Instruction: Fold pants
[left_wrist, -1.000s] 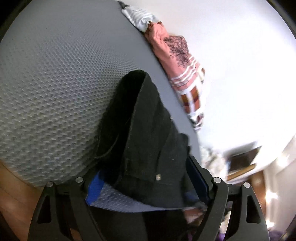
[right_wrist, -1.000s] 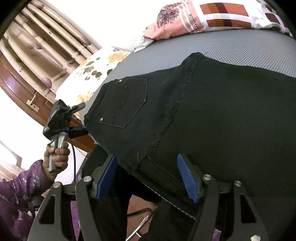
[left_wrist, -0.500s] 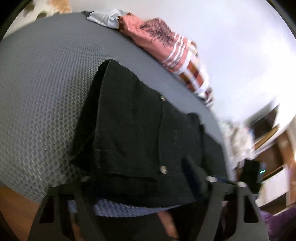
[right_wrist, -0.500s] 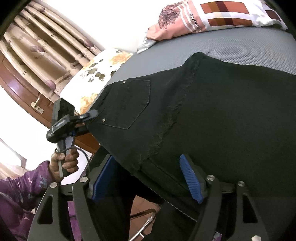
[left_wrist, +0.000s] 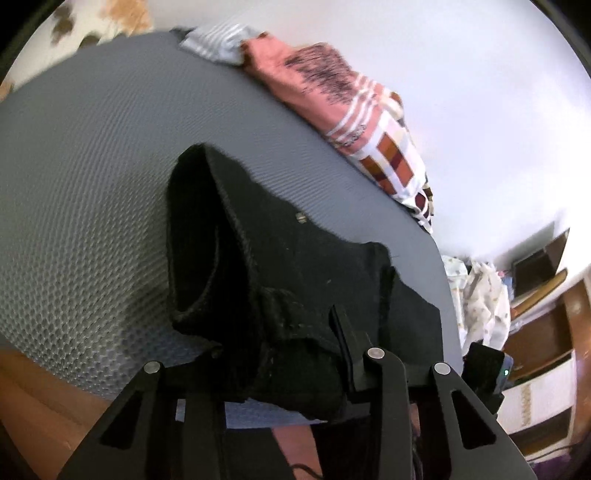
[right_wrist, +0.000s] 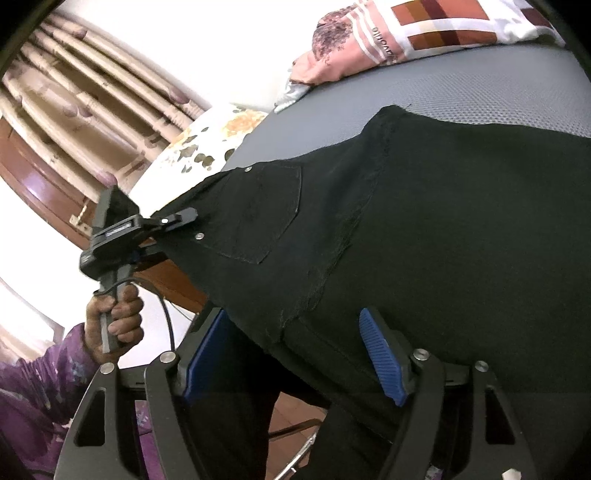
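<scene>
Black pants (right_wrist: 424, 221) lie on a grey textured mat (right_wrist: 498, 81), back pocket up, with part hanging over the near edge. My left gripper (left_wrist: 280, 347) is shut on the pants' waistband (left_wrist: 288, 295), which bunches up between its fingers; it also shows in the right wrist view (right_wrist: 177, 221) clamping the waist corner. My right gripper (right_wrist: 295, 354) is open with its blue pads either side of the pants' hanging edge, not closed on it.
A pink, white and brown patterned cloth (left_wrist: 354, 122) lies along the far edge of the mat. A floral pillow (right_wrist: 207, 147) sits at the left end. Wooden furniture (left_wrist: 546, 332) and crumpled white cloth (left_wrist: 476, 295) stand beyond the mat. A wooden floor (left_wrist: 37, 398) lies below.
My left gripper has closed on the pants' waistband and the fabric now bunches between its fingers. My right gripper stays open at the hanging edge, barely moved.
</scene>
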